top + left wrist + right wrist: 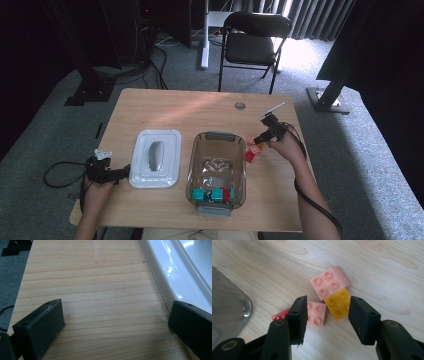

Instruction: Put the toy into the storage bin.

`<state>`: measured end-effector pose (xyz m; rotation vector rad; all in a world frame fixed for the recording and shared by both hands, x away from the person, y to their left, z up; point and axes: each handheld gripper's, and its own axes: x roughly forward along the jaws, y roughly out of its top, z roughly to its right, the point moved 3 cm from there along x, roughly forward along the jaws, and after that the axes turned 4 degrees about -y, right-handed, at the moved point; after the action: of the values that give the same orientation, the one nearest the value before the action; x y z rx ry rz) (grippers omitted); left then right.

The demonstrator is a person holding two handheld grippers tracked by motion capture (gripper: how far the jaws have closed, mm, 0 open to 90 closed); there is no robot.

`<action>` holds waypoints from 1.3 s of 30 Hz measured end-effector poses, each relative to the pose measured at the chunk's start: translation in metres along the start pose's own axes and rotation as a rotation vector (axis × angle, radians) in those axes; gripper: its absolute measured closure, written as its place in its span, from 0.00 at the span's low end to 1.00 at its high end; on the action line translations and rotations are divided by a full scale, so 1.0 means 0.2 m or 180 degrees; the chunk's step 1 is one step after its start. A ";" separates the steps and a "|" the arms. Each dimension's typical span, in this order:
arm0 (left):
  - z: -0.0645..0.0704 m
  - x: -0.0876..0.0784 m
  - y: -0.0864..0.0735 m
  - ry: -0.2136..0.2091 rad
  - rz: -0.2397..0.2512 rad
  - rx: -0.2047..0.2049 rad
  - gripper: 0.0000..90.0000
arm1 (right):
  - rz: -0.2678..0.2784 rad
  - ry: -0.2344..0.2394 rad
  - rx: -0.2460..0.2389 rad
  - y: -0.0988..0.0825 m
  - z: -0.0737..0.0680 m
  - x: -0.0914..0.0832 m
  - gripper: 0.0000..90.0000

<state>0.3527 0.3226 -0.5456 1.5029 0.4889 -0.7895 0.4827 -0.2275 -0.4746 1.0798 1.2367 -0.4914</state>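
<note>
- High view: the right gripper (261, 139) hangs over the right part of the wooden table (165, 107), just beside the right wall of the clear plastic container (241, 165). Under its tips lies a small cluster of toy bricks (252, 150), between the container and the table's right edge. The right hand (287, 146) is the nearer one by far. The left gripper (107, 172) rests well apart, at the table's left edge beside the white lid (155, 158). A few teal and red bricks (214, 194) already lie at the container's near end.
- Left gripper view: its jaws stand wide apart with nothing between them, bare wood under them; the white lid's rim (162, 277) runs just beside the right-hand jaw.
- Right gripper view: the jaws are parted, gripping nothing. The orange brick (338, 303) lies in the gap, nearer the right-hand jaw, studs up and turned cornerwise to the pads. A pink brick (317, 313) sits by the left-hand jaw, partly behind it; a second pink brick (329, 281) lies just beyond, touching the orange one; a red brick (279, 315) peeks out left of the jaw. Judging by this, the grab turns on straddling one brick only.
</note>
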 end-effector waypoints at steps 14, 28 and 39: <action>0.00 0.00 0.00 -0.0002 -0.0001 0.0002 0.01 | -0.0201 -0.0108 -0.0274 0.14 -0.07 0.18 0.49; 0.00 0.00 0.00 -0.0002 0.0000 0.0004 0.01 | -0.0452 -0.0268 -0.0093 0.14 -0.04 0.23 0.48; 0.00 0.00 0.00 -0.0003 0.0000 0.0003 0.01 | -0.0524 -0.0217 -0.0174 0.14 -0.06 0.26 0.47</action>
<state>0.3527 0.3227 -0.5456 1.5032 0.4881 -0.7905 0.5155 -0.1930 -0.5107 0.9123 1.2775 -0.6116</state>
